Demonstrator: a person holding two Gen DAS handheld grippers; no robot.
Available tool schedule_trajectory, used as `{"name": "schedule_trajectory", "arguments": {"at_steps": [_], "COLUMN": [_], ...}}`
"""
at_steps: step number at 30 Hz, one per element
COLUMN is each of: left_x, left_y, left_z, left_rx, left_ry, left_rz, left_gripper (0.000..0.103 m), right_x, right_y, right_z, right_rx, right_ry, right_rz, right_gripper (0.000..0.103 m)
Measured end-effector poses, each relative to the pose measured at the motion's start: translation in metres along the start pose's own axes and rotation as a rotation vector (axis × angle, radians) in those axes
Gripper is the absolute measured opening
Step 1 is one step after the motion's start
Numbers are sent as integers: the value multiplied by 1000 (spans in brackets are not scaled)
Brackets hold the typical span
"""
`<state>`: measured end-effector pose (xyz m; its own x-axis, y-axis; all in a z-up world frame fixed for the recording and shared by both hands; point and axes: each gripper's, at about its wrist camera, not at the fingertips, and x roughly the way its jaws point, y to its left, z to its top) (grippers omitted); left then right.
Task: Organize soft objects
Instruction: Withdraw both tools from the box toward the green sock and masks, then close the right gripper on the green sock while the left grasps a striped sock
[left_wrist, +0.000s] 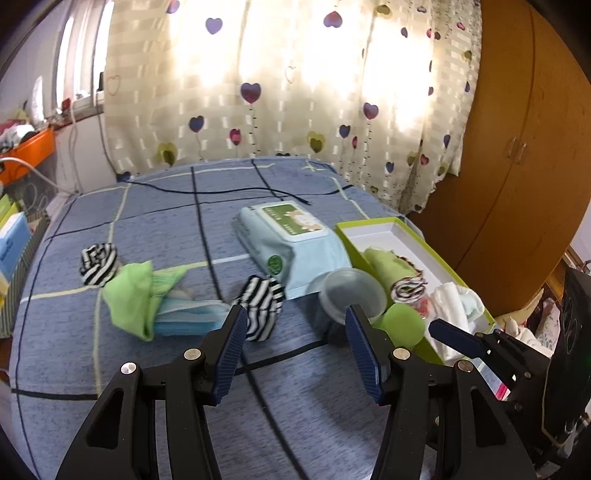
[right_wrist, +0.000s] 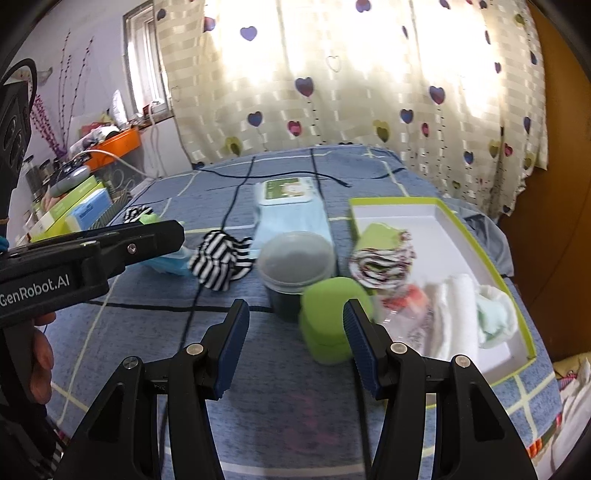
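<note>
Several rolled cloths (right_wrist: 384, 254) fill the box (right_wrist: 517, 321) at right; striped socks (left_wrist: 260, 306) remain left, both grippers (left_wrist: 295, 339) (right_wrist: 295, 332) spread empty.

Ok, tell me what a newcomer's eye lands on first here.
Probably the backlit heart-print curtain filling the wall behind the bed. Next, the blue checked bedspread scattered with things: a wet-wipes pack mid-bed, striped socks in front of it, and a green-rimmed box of folded cloths on the right.

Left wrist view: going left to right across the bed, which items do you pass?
Striped sock ball → green cloth → blue face masks → second striped sock → lidded clear container → green-rimmed box.
</note>
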<state>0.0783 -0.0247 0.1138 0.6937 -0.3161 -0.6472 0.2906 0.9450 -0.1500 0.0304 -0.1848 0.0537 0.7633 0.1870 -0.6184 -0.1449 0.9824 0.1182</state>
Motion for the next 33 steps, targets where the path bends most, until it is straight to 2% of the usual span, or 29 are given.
{"name": "schedule_trajectory", "arguments": {"at_steps": [6, 8, 20, 25, 33], "left_x": [-3, -4, -4, -4, -4], "left_y": [26, 38, 105, 130, 169], "left_z": [-8, -11, -22, -25, -16], "left_rx": [-24, -47, -182, -230, -283], "left_ry": [-6, -7, 3, 6, -6], "left_rz": [68, 64, 165, 176, 222], "left_gripper": [55, 55, 55, 55, 55], "right_x": [12, 17, 52, 62, 78], "right_y": [15, 19, 52, 62, 89], "right_z": [4, 6, 22, 28, 50], "right_rx": [-15, -22, -51, -62, -75], "right_ry": [7, 10, 39, 45, 38], "right_rz": [33, 46, 127, 146, 250], "right_gripper": [54, 54, 54, 54, 54]}}
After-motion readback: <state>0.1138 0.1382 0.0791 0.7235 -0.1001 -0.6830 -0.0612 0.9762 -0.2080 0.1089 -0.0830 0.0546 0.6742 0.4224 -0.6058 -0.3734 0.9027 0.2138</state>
